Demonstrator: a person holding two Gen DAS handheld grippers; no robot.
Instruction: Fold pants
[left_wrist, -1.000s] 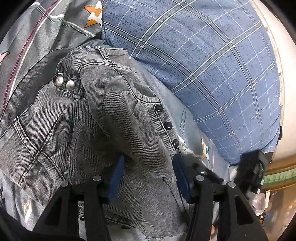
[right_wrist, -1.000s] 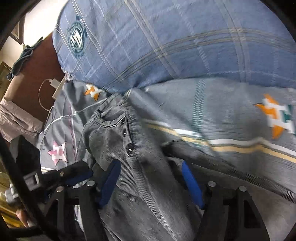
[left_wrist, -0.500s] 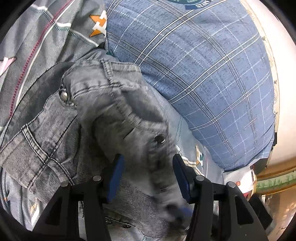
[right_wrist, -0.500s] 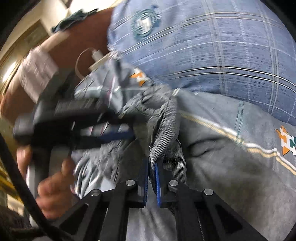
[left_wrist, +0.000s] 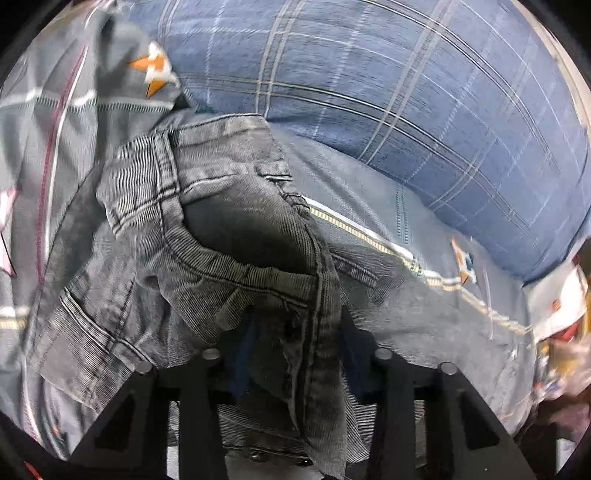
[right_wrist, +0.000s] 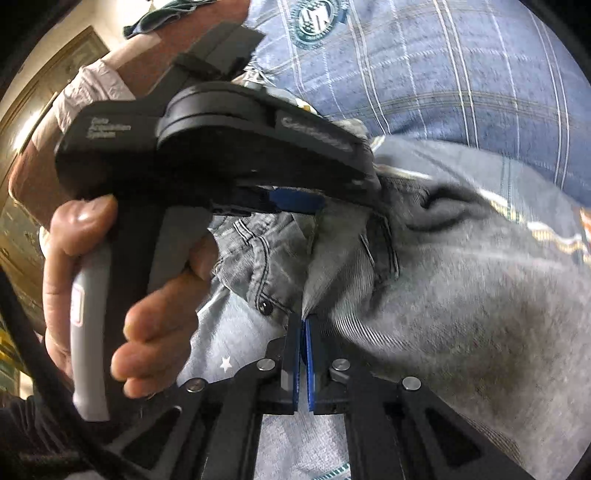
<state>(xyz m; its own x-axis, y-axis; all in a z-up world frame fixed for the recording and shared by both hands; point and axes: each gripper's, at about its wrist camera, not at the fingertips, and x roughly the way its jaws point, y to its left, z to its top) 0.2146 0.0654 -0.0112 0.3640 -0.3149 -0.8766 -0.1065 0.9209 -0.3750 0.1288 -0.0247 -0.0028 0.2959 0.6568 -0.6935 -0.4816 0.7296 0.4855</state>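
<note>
- A blue plaid pillow (left_wrist: 406, 92) bounded the far side of the grey patterned bedspread (left_wrist: 424, 229); open cloth lay to the right of the pile.
- The grey pants (left_wrist: 221, 221) lay bunched on the bedspread just before the pillow, waistband edge raised and folded over.
- The left gripper (left_wrist: 295, 343) straddled a fold of the pants, its jaws having just been closing; whether the pads pressed I could not tell.
- The right gripper (right_wrist: 303, 332) was clenched on a pinched ridge of the pants.
- A hand (right_wrist: 122, 295) held the left gripper's handle.
</note>
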